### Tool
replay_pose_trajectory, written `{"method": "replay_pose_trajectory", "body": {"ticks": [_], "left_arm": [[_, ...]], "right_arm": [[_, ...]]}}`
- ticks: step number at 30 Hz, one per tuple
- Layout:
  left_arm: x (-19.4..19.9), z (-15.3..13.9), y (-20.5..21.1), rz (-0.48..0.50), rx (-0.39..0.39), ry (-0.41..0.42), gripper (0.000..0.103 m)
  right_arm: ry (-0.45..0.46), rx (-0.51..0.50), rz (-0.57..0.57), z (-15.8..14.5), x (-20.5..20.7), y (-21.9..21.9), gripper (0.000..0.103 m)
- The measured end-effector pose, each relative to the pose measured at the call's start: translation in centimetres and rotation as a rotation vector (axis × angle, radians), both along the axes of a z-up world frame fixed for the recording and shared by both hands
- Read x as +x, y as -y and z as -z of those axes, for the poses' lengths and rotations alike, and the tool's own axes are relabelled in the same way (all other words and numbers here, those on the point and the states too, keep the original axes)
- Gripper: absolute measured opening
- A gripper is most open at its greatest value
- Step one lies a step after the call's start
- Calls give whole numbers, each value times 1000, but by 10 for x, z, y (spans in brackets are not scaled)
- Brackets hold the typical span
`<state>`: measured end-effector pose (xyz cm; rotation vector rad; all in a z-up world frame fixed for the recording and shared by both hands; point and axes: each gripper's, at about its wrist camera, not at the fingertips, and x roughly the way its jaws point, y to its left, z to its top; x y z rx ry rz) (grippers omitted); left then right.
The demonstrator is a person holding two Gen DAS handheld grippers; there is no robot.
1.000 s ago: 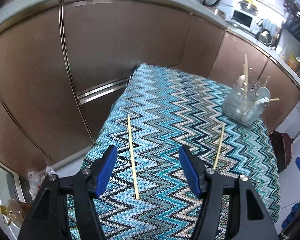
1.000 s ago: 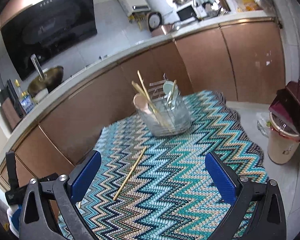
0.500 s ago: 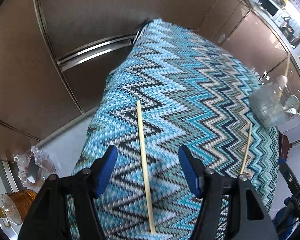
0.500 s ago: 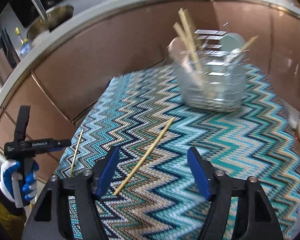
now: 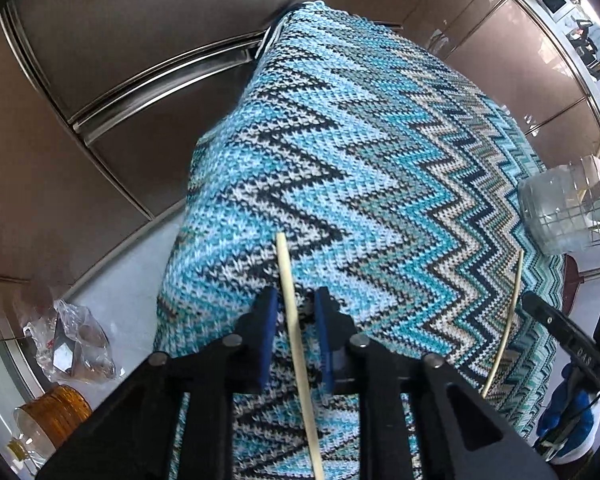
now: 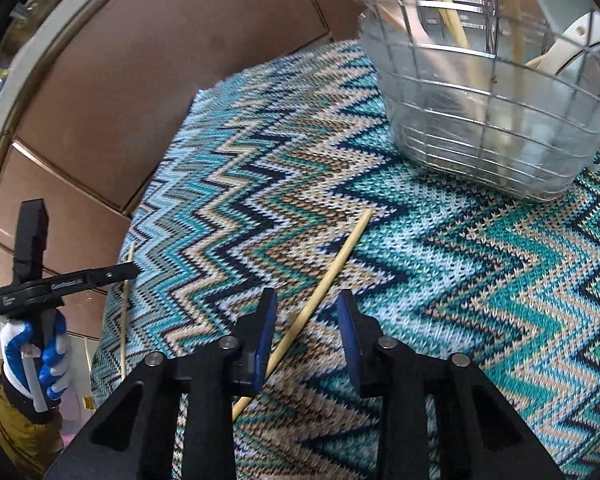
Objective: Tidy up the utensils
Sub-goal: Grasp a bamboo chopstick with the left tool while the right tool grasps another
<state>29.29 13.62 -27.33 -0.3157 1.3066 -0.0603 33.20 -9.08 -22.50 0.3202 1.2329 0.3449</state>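
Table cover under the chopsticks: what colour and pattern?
The table cover is a knitted zigzag in teal, light blue, white, tan and black; clearest in the right wrist view.

Two hand-held grippers, each of matte black plastic with angular, triangular cut-outs in the frame. The left gripper [image 5: 296, 336] has two blue pads on its fingers [image 5: 266, 336] and round silver screw heads at the joints. The right gripper [image 6: 308, 336] is built the same way, blue pads and silver screws. In the right wrist view, a hand [image 6: 34, 360] wears a blue and white glove above a mustard-coloured sleeve [image 6: 12, 432]. Pale lettering on one black handle is too small to read.
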Motion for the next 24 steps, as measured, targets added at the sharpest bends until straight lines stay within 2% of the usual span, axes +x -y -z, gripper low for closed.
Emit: {"method": "replay_pose_trajectory", "body": {"ticks": [3, 16, 24], "left_arm": [[1, 0, -2, 6, -1, -6, 13], [1, 1, -2, 22, 8, 1, 9], [-1, 0, 0, 8, 29, 9, 6]], "right_arm": [[-31, -10, -7, 6, 8, -2, 20], [-102, -86, 11, 15, 45, -6, 17], [-102, -75, 4, 15, 41, -4, 9]]}}
